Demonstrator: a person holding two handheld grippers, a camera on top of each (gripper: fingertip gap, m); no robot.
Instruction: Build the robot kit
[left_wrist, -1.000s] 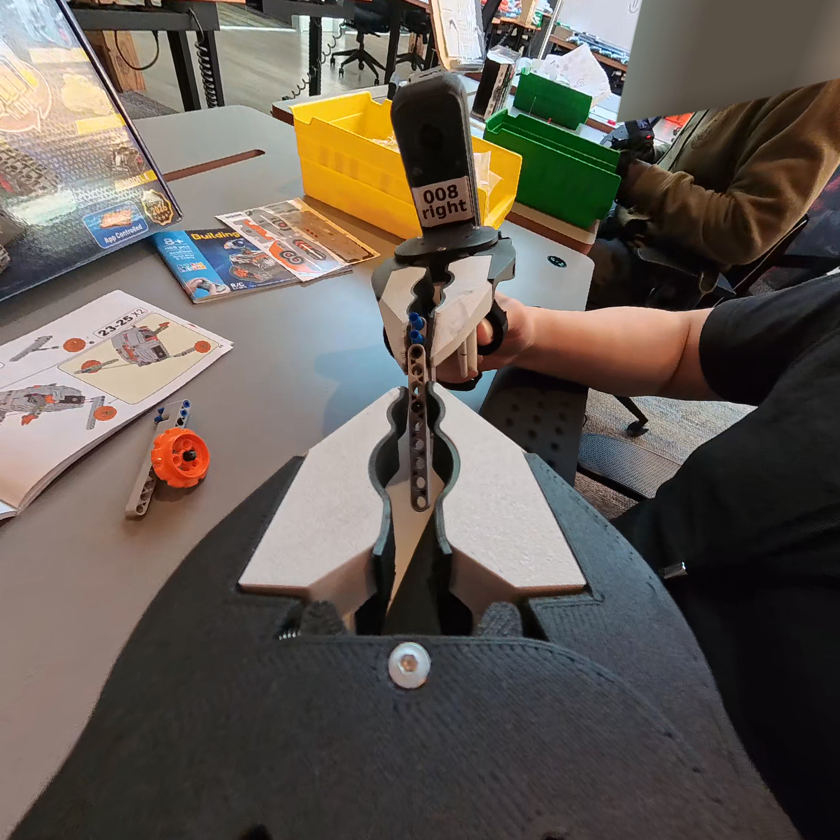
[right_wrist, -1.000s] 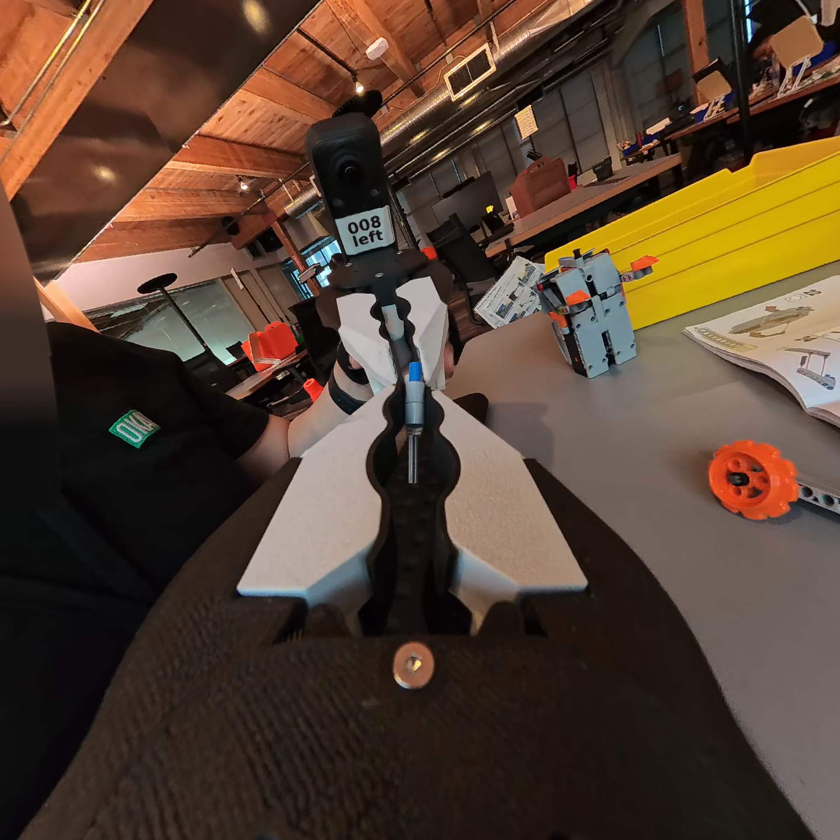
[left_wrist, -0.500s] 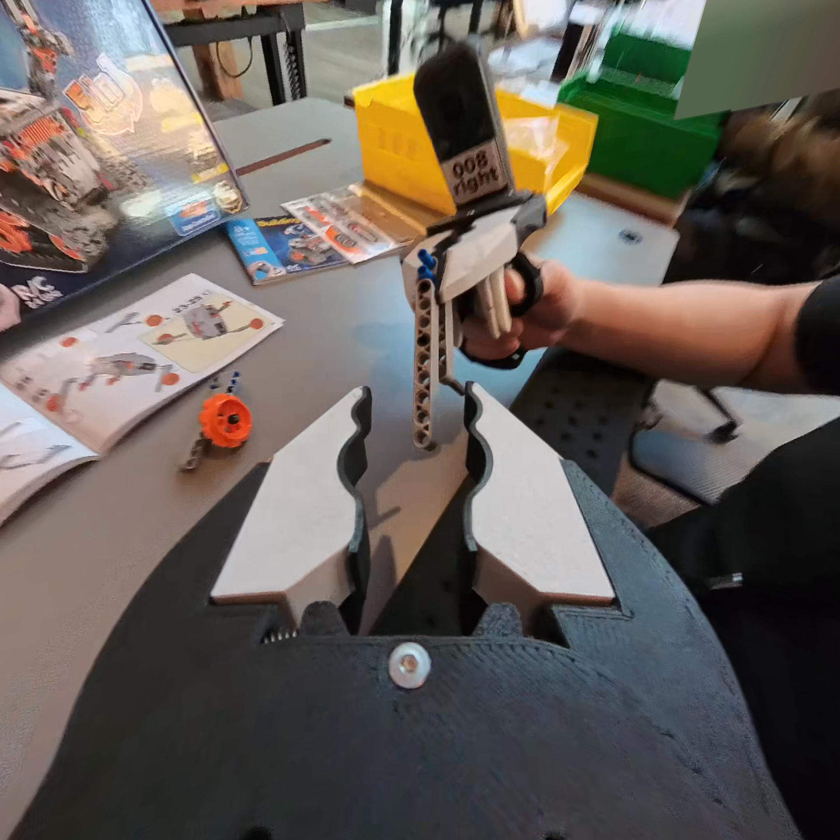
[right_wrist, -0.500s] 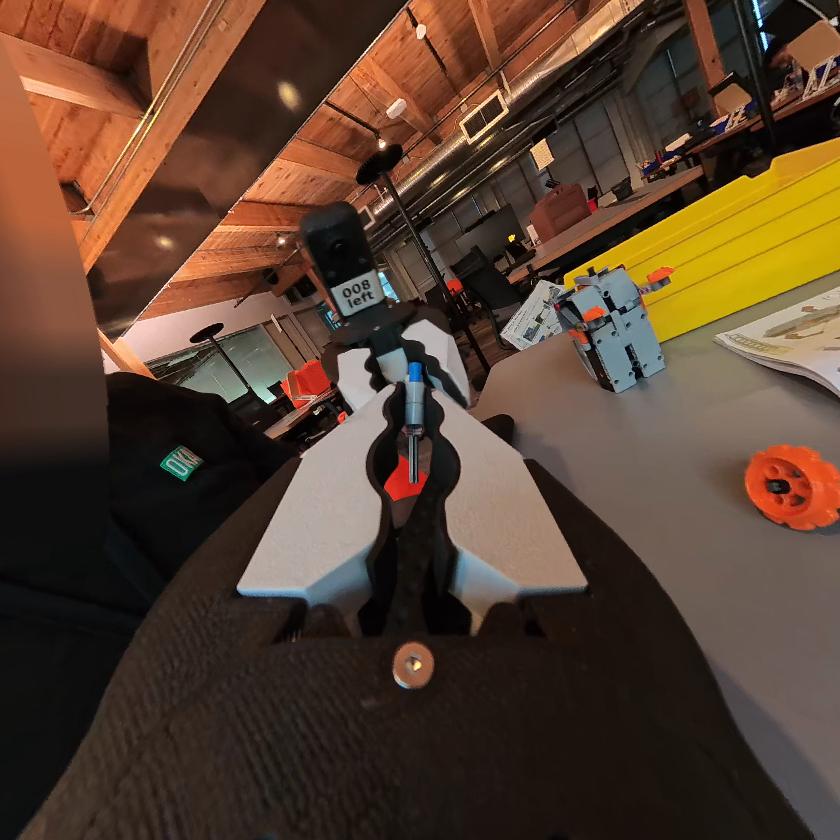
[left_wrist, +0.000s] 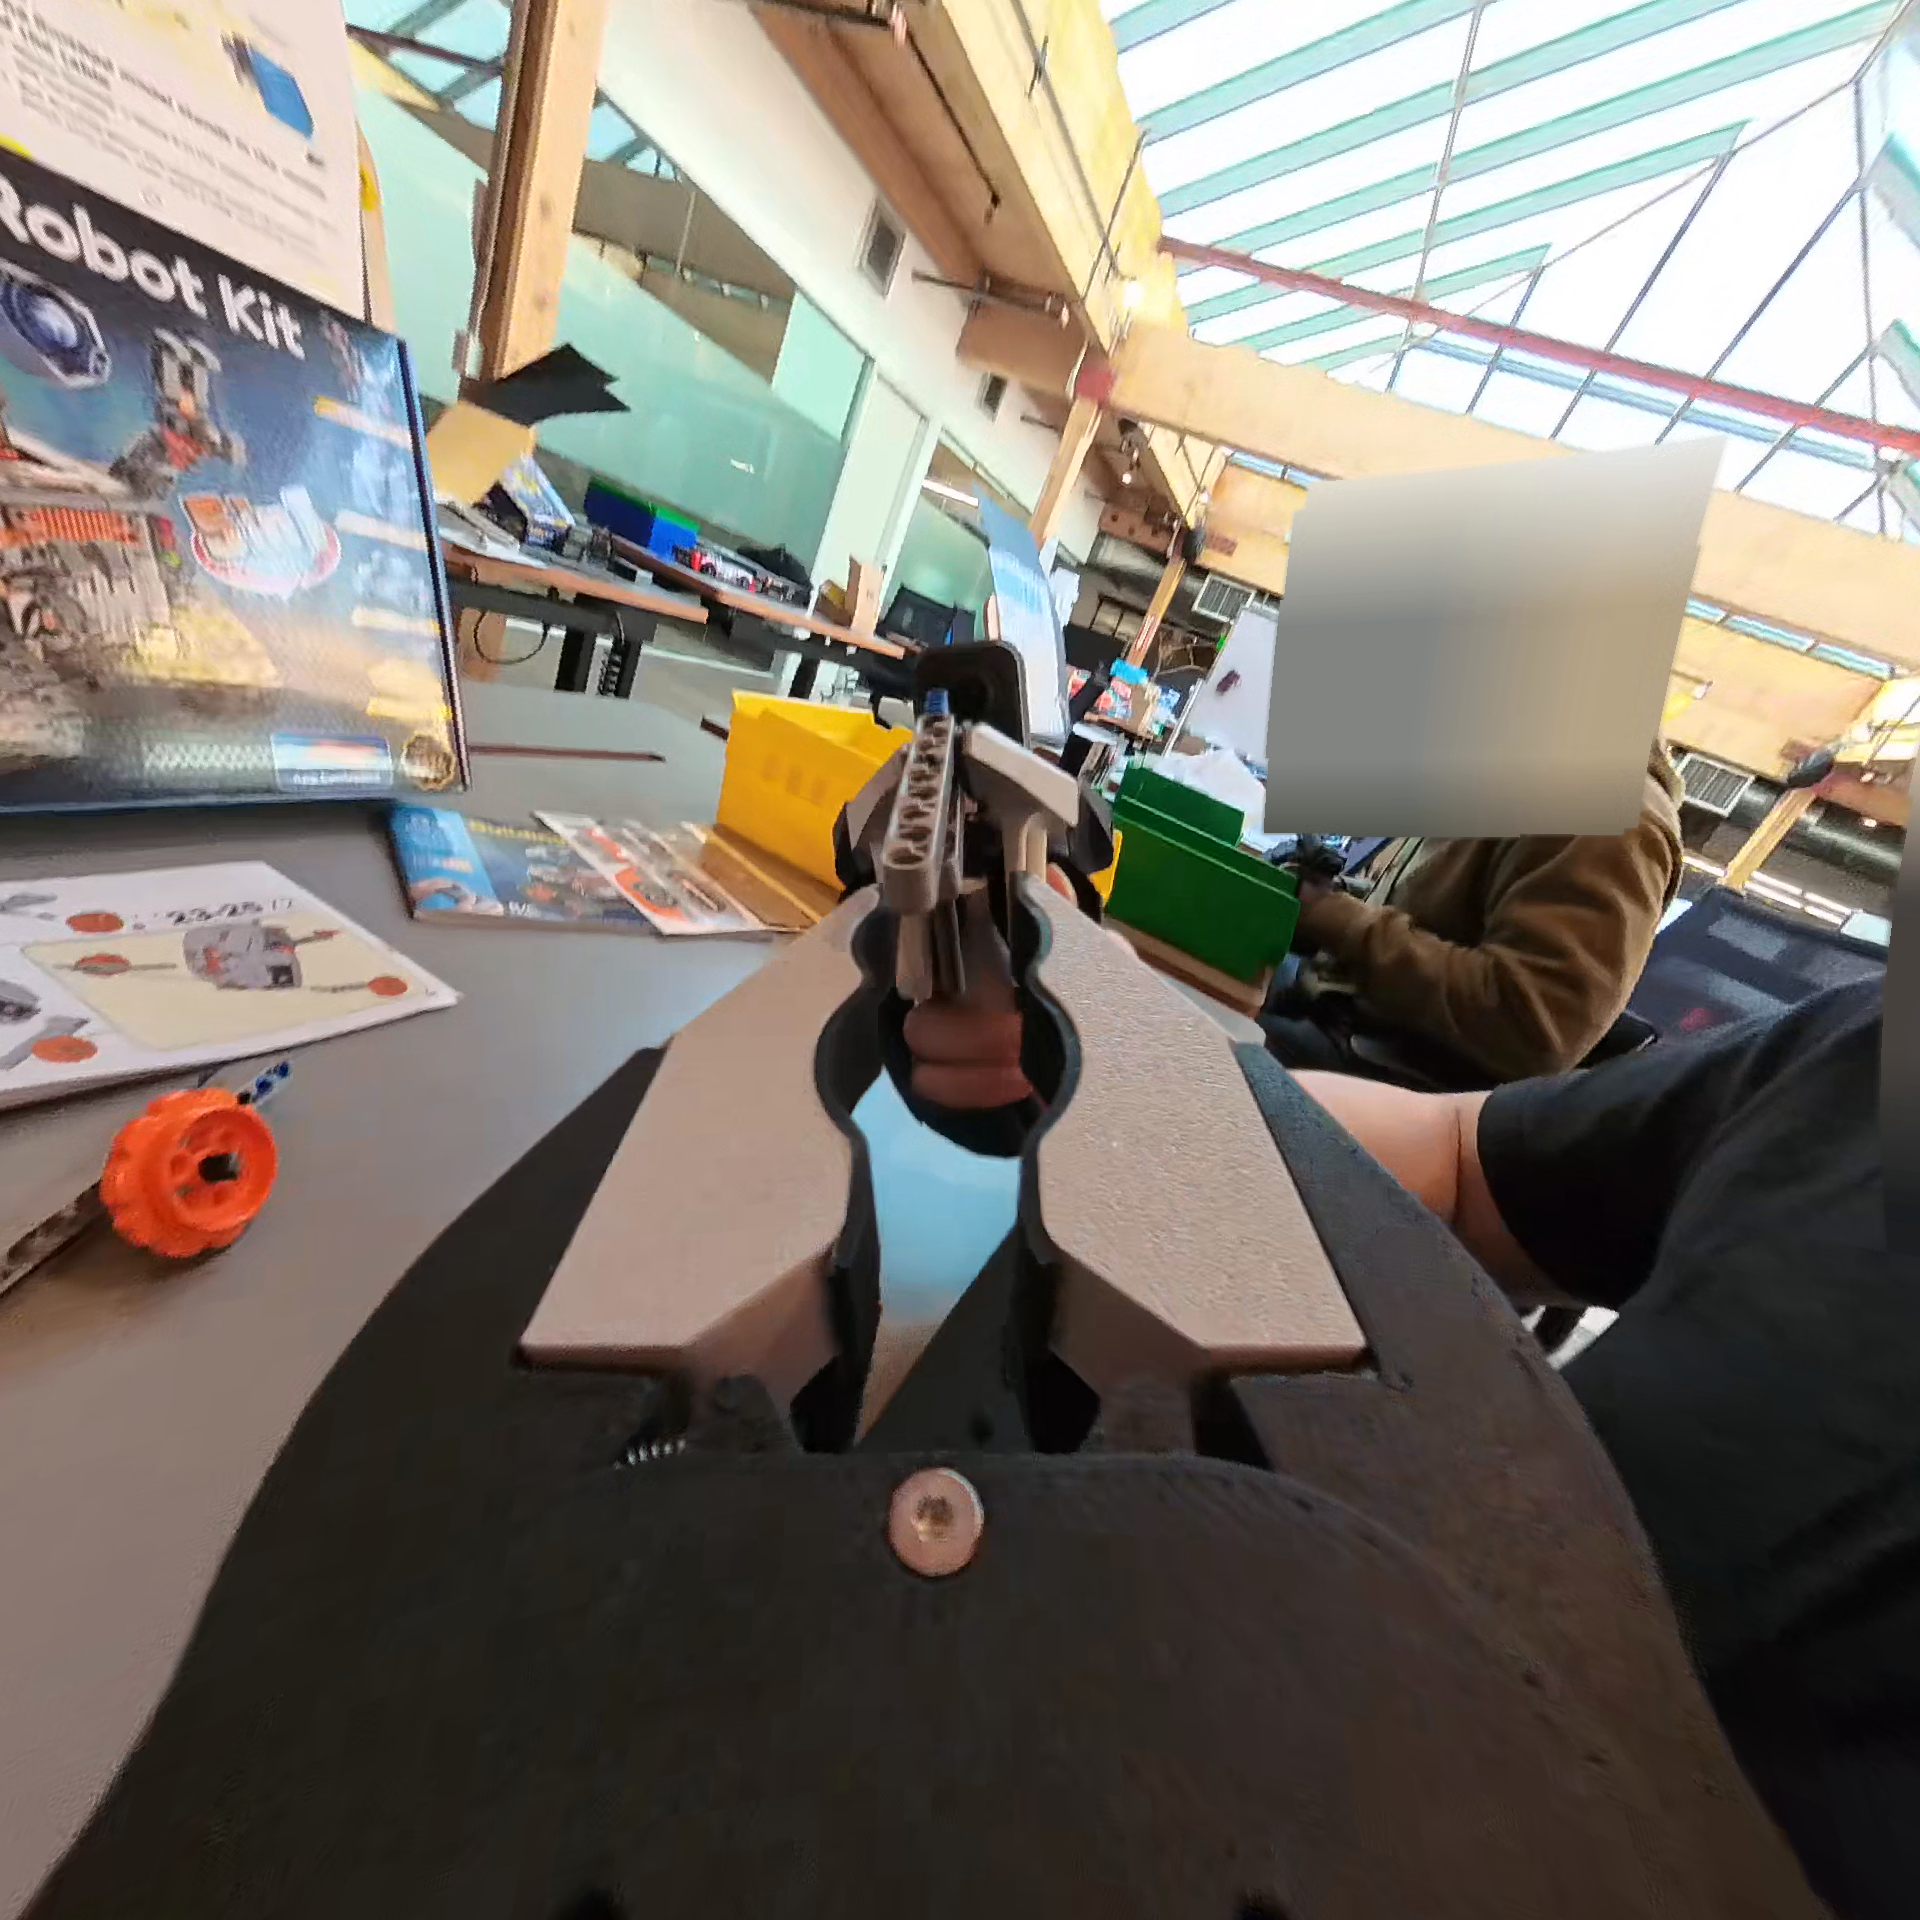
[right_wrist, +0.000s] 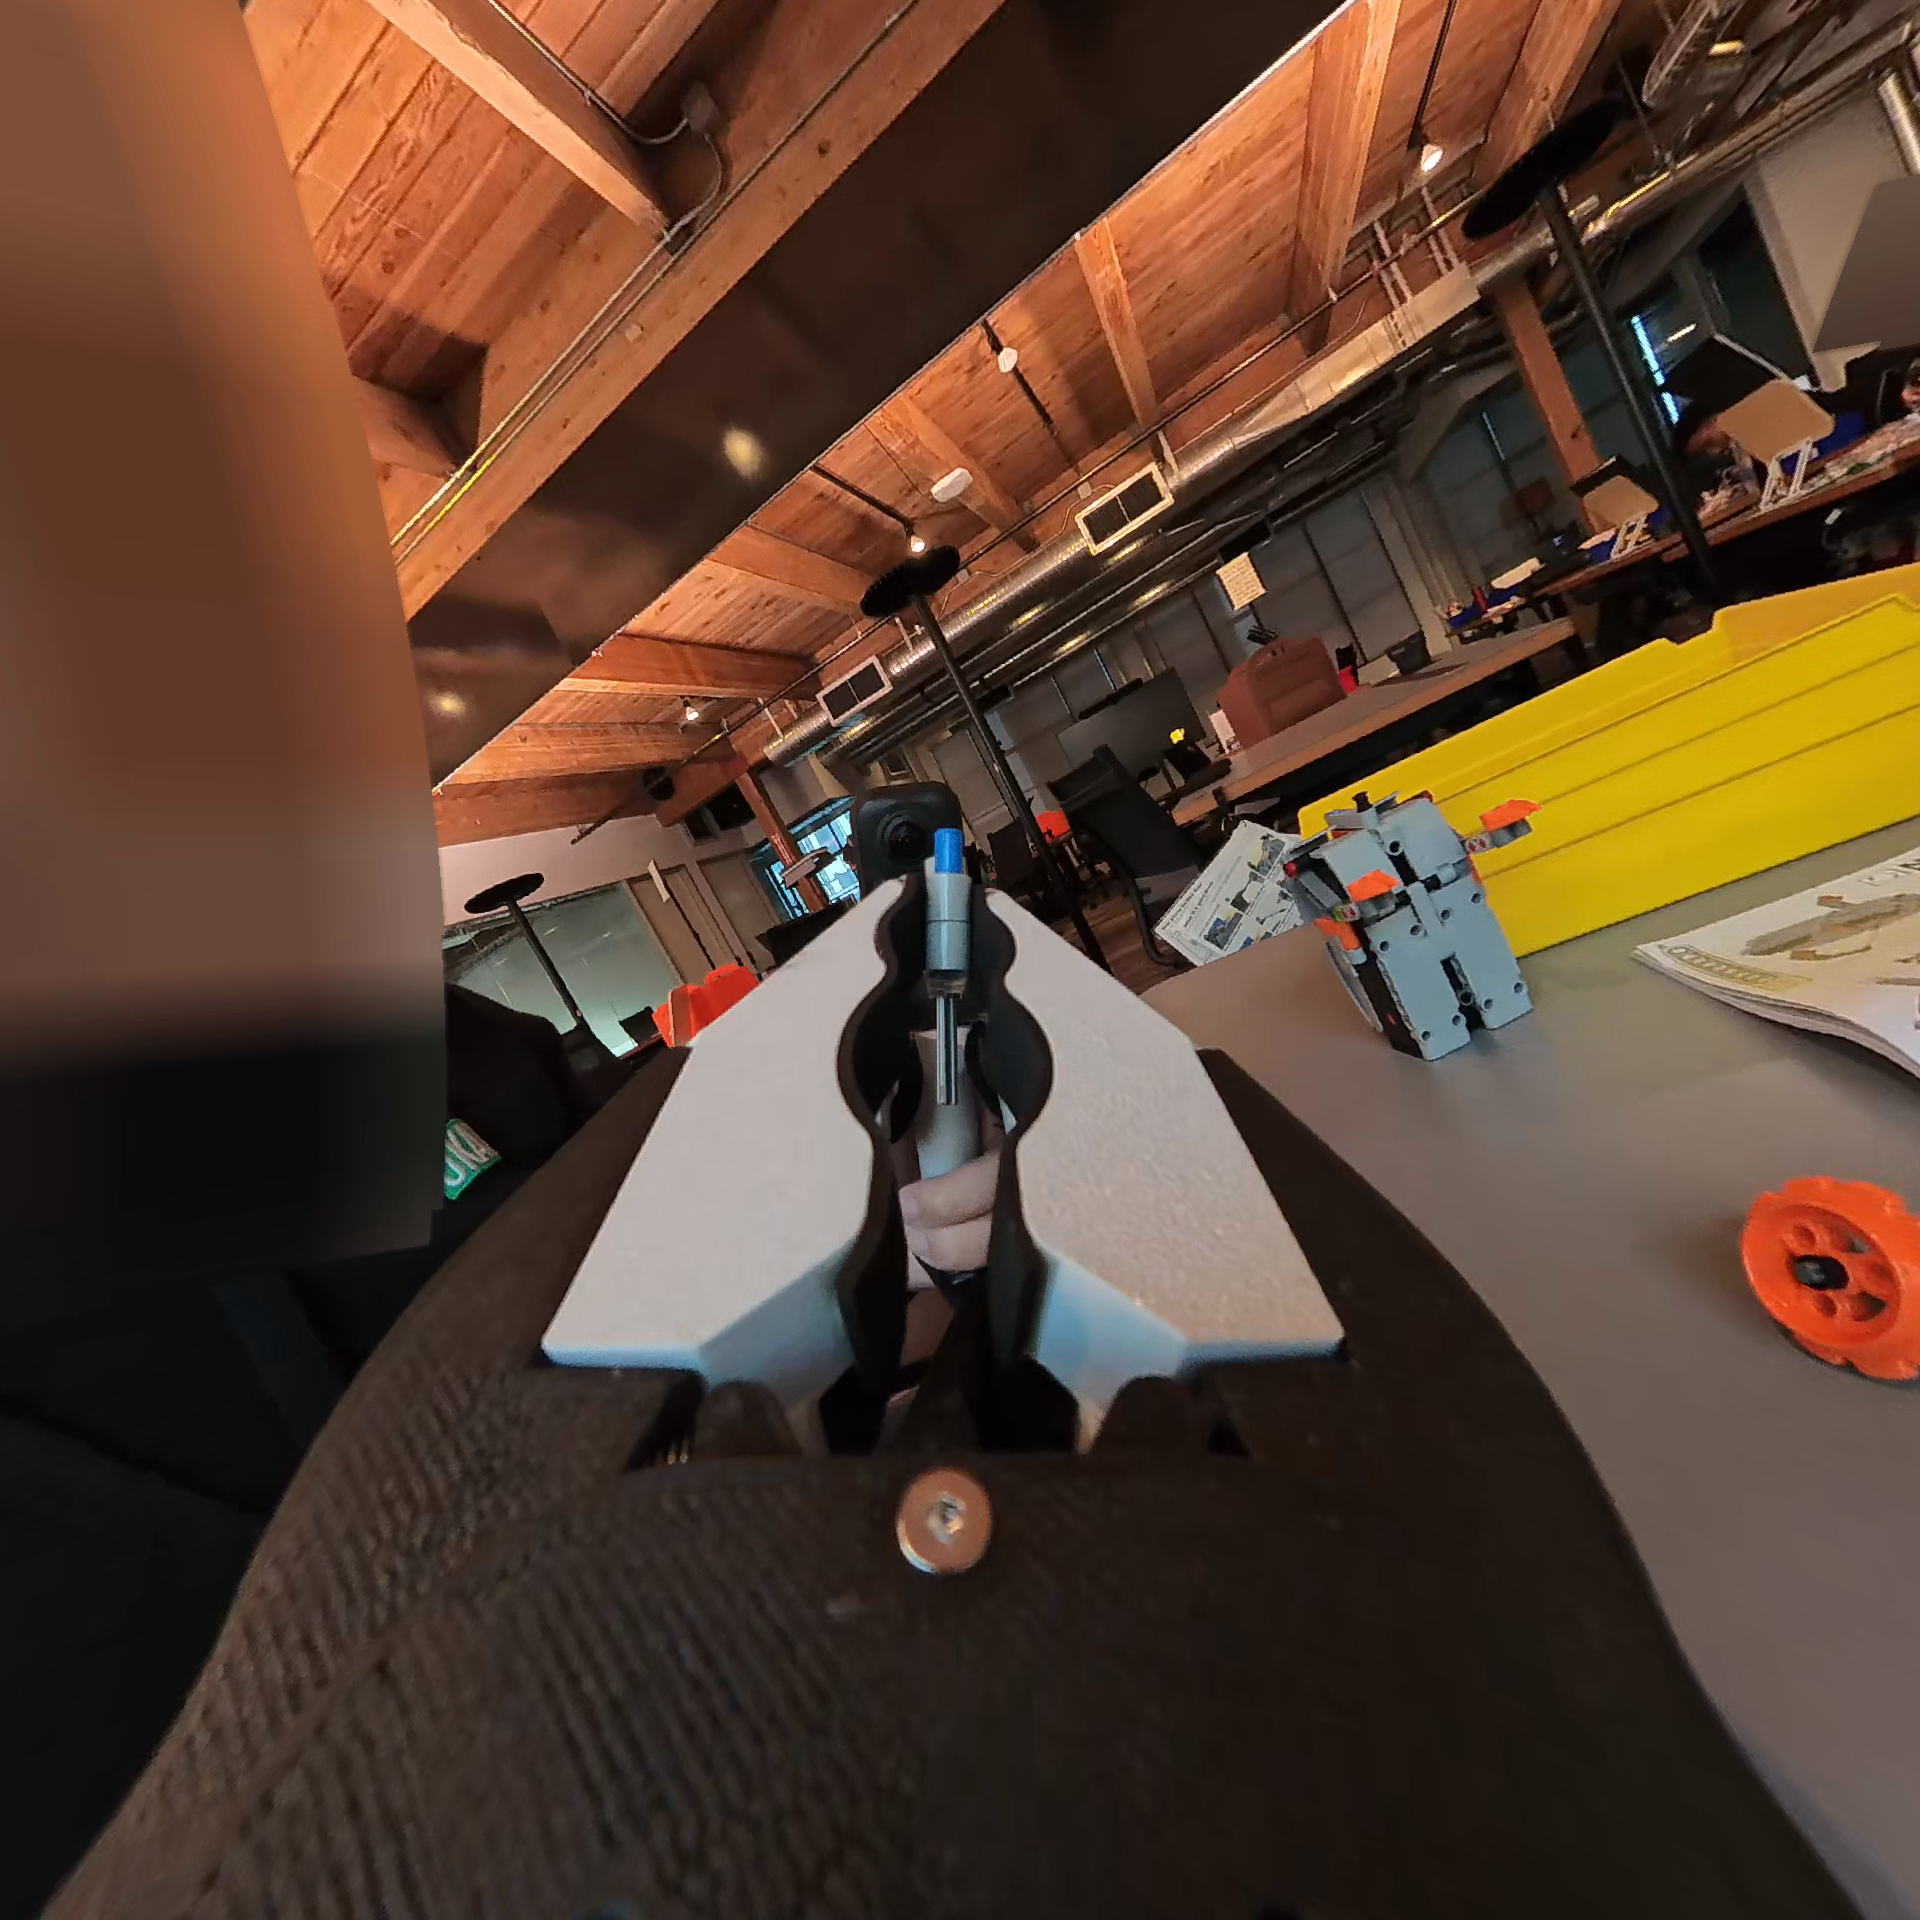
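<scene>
Grey holed beam (left_wrist: 920, 831), stiff and light, stands at centre frame pinched in the right gripper (right_wrist: 951, 914); it is best held by its flat sides near the blue-pin end. Just before it the left gripper (left_wrist: 940, 940) is spread and holds nothing, though whether its tips touch the beam is hard to judge. Lower left, an orange wheel (left_wrist: 189, 1169) lies on the grey table (left_wrist: 520, 1060).

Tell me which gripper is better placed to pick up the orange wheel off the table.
Left. The left gripper is open, gripping nothing, and the orange wheel lies on the table close beside it. The right gripper is shut on a grey beam, so it is not free.
</scene>
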